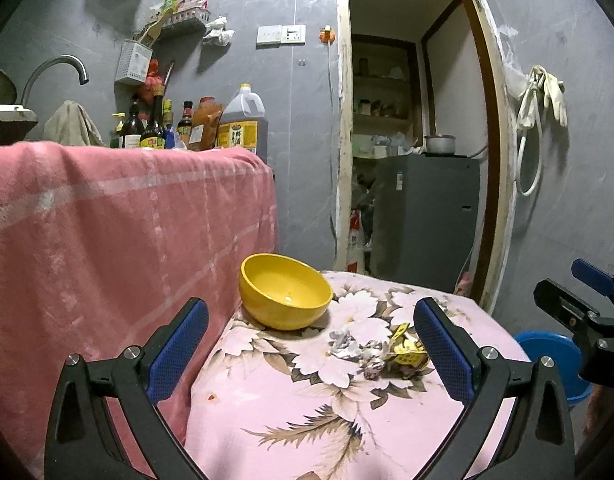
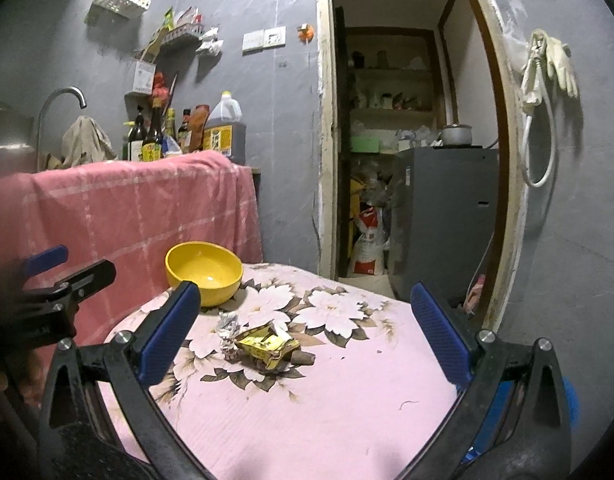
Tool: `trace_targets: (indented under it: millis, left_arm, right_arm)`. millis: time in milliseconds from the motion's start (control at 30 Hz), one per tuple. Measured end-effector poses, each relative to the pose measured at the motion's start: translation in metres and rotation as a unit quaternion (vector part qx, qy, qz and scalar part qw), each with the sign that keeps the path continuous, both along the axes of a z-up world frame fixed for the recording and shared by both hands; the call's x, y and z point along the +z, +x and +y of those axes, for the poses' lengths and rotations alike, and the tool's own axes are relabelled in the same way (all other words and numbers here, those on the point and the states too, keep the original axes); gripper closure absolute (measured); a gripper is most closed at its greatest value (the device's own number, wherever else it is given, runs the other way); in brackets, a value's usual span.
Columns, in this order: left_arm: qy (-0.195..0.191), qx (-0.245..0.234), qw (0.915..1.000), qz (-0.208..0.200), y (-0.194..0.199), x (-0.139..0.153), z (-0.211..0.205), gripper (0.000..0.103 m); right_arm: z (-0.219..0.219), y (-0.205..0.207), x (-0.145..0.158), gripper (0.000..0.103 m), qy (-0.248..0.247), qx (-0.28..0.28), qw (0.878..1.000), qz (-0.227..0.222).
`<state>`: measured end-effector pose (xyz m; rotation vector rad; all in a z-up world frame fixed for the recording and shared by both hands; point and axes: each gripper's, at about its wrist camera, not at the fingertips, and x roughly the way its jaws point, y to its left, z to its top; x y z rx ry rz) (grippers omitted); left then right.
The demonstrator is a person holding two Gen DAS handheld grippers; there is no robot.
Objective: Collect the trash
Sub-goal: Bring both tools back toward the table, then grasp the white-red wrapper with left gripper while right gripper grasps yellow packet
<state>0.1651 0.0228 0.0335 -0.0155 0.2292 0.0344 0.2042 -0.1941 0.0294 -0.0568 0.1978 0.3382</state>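
Both the left gripper [image 1: 311,344] and right gripper [image 2: 305,326] hang wide open and empty over the crumpled yellow wrapper [image 2: 265,346], likely feather-light, soft trash best pinched across its bunched middle.

1. My two feeds show a dim, cool-lit room, soft shadows trailing rightward from the hanging gloves [image 1: 551,92].
2. Fisheye bends the doorway [image 2: 503,128]; corners go black.
3. Focus is soft, with faint glare inside the yellow bowl [image 1: 285,291].

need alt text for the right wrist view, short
The open right gripper hovers over a pink floral tablecloth holding a crumpled yellow wrapper and crumpled white paper. An empty yellow bowl sits behind them; the left gripper shows at left.
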Motion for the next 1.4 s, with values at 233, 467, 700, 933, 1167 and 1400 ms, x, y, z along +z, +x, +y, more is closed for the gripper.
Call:
trace_targets:
  millis: [233, 467, 700, 933, 1167, 1400]
  left_arm:
    - [0.010, -0.001, 0.9993, 0.037, 0.025, -0.015, 0.003, 0.002]
    - [-0.008, 0.002, 0.9951, 0.099, 0.056, -0.034, 0.011, 0.002]
    - [-0.021, 0.025, 0.9866, 0.160, 0.082, -0.049, 0.018, 0.003]
    - [-0.031, 0.046, 0.9801, 0.191, 0.093, -0.059, 0.029, 0.003]
    - [-0.037, 0.036, 0.9777, 0.204, 0.100, -0.060, 0.030, 0.003]
    - [-0.044, 0.008, 0.9742, 0.221, 0.108, -0.064, 0.019, 0.003]
  right_arm:
    - [0.007, 0.040, -0.015, 0.000, -0.010, 0.026, 0.998, 0.054]
    - [0.017, 0.078, -0.036, 0.000, -0.021, 0.053, 0.991, 0.121]
    - [0.037, 0.112, -0.055, 0.000, -0.039, 0.081, 0.978, 0.187]
    - [0.069, 0.140, -0.076, 0.000, -0.067, 0.111, 0.963, 0.237]
    - [0.073, 0.158, -0.090, 0.009, -0.062, 0.107, 0.951, 0.284]
    - [0.054, 0.154, -0.090, 0.033, -0.037, 0.120, 0.948, 0.294]
